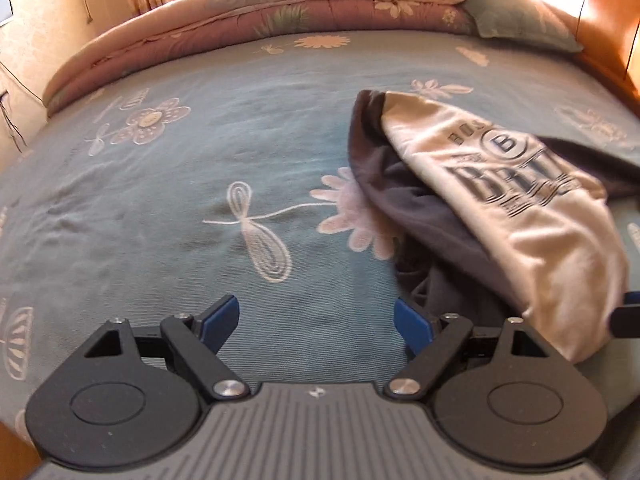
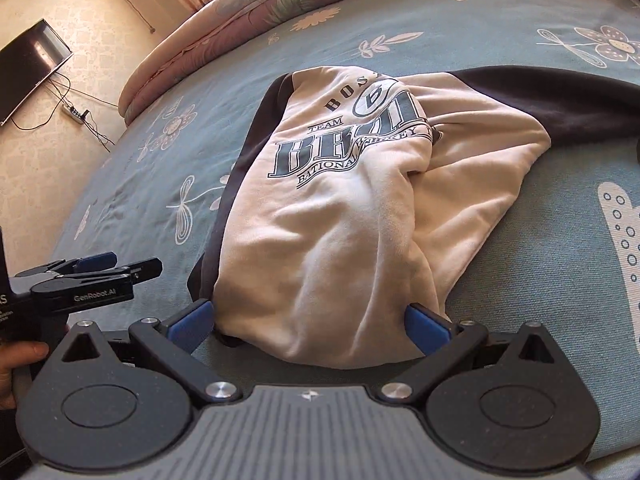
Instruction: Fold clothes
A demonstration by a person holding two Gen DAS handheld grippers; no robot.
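A cream sweatshirt with dark sleeves and a printed "BRUINS" logo lies crumpled on the blue flowered bedspread. My right gripper is open, its blue pads either side of the sweatshirt's near hem, which lies between the jaws. My left gripper is open and empty over bare bedspread, left of the sweatshirt. The left gripper also shows in the right wrist view, held by a hand at the left edge. A tip of the right gripper shows in the left wrist view.
A folded pink flowered quilt runs along the far side of the bed, with a blue pillow at its right end. A television and a power strip with cables hang on the wall left of the bed.
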